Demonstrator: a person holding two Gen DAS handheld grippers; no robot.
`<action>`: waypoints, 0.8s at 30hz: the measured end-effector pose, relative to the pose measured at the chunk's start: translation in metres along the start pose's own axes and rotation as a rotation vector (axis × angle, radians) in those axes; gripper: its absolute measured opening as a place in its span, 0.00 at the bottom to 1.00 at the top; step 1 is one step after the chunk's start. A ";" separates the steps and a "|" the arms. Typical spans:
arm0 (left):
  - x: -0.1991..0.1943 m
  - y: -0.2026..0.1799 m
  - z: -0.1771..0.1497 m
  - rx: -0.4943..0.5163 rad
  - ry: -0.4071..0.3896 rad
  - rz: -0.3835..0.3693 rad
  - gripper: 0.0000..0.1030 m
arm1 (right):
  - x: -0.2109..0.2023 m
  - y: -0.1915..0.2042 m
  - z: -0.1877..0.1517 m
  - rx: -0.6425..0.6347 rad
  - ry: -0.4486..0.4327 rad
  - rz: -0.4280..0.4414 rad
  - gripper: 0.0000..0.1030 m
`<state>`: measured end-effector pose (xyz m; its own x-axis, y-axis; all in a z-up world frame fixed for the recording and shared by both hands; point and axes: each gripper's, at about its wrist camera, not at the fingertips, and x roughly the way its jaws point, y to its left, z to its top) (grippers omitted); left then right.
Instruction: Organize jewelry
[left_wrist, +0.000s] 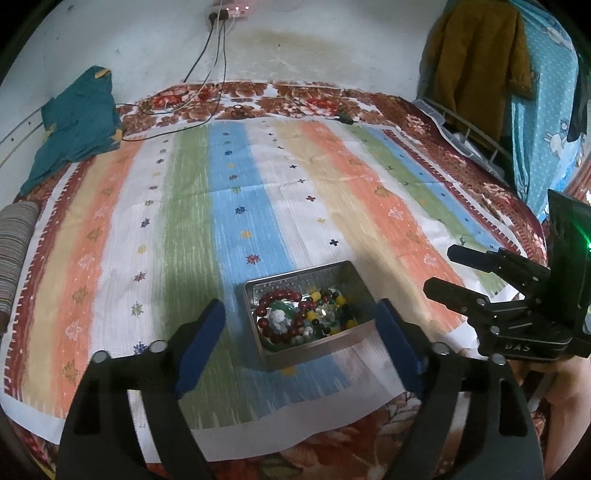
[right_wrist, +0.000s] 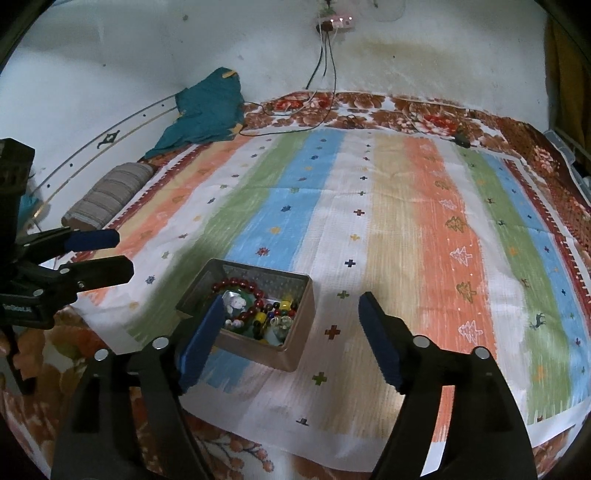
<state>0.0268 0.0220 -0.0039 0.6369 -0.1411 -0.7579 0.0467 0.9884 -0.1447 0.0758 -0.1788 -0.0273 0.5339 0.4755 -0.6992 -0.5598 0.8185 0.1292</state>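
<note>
A small metal tin (left_wrist: 295, 282) sits on the striped cloth near its front edge, and it also shows in the right wrist view (right_wrist: 291, 354). It holds a dark red bead bracelet (left_wrist: 282, 295), a white figurine (left_wrist: 277, 318) and several loose coloured beads (left_wrist: 334, 314). My left gripper (left_wrist: 301, 321) is open and empty, its blue pads on either side of the tin. My right gripper (right_wrist: 291, 325) is open and empty, just right of the tin, its left finger (right_wrist: 207, 332) over the tin's near corner. The right gripper also shows in the left view (left_wrist: 441, 267).
The striped cloth (left_wrist: 258, 192) covers a floral blanket (left_wrist: 258, 99) on a bed. A teal garment (left_wrist: 77, 122) and a striped bolster (right_wrist: 107, 192) lie at the left. Cables (left_wrist: 207, 92) run from a wall socket. Clothes (left_wrist: 476, 51) hang at the right.
</note>
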 end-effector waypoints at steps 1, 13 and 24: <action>-0.001 -0.001 -0.001 0.003 -0.001 0.003 0.85 | -0.001 0.000 -0.001 -0.001 0.001 0.000 0.79; -0.008 -0.001 -0.008 -0.001 -0.011 0.053 0.95 | -0.012 -0.002 -0.008 -0.003 -0.020 -0.005 0.93; -0.014 -0.005 -0.015 0.007 -0.019 0.044 0.95 | -0.015 0.001 -0.010 -0.011 -0.027 0.001 0.93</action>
<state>0.0066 0.0179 -0.0021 0.6530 -0.0961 -0.7513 0.0236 0.9940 -0.1067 0.0609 -0.1887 -0.0236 0.5503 0.4845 -0.6800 -0.5668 0.8148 0.1218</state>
